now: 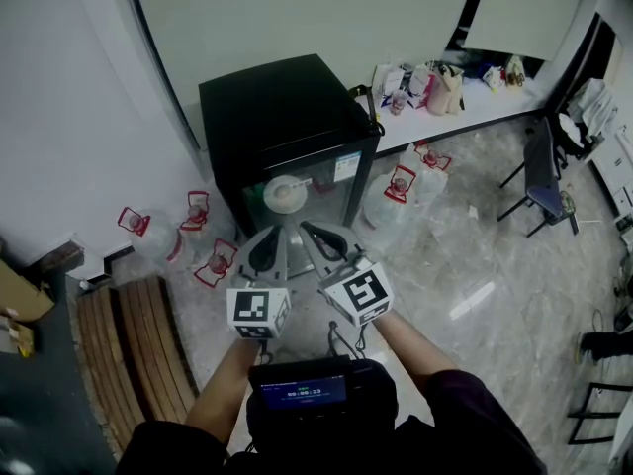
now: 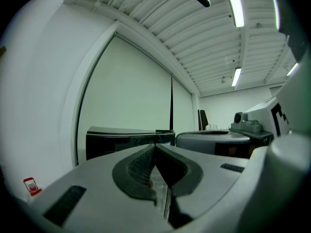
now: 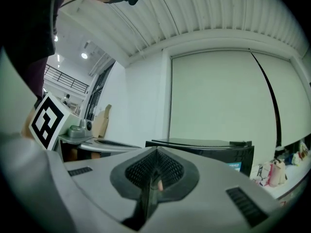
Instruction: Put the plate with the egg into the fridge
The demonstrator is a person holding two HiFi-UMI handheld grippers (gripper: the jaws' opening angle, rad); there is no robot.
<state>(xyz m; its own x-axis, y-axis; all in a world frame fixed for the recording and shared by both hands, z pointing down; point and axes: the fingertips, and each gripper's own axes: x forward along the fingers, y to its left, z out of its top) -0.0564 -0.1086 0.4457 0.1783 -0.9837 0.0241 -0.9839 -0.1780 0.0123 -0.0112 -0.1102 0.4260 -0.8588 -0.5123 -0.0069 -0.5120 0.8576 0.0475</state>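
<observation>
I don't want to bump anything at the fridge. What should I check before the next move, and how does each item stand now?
1. Left gripper carries nothing: ok, jaws together, nothing between them.
2. Right gripper carries nothing: ok, jaws together, nothing between them.
3. Plate is in the fridge: ok, the head view shows it inside, at the fridge's front.
4. Egg is on the plate: cannot tell, too small to make out.
5. Fridge door is shut: cannot tell from this angle.
6. Grippers are clear of the fridge: ok, both are held short of its front, touching nothing.
</observation>
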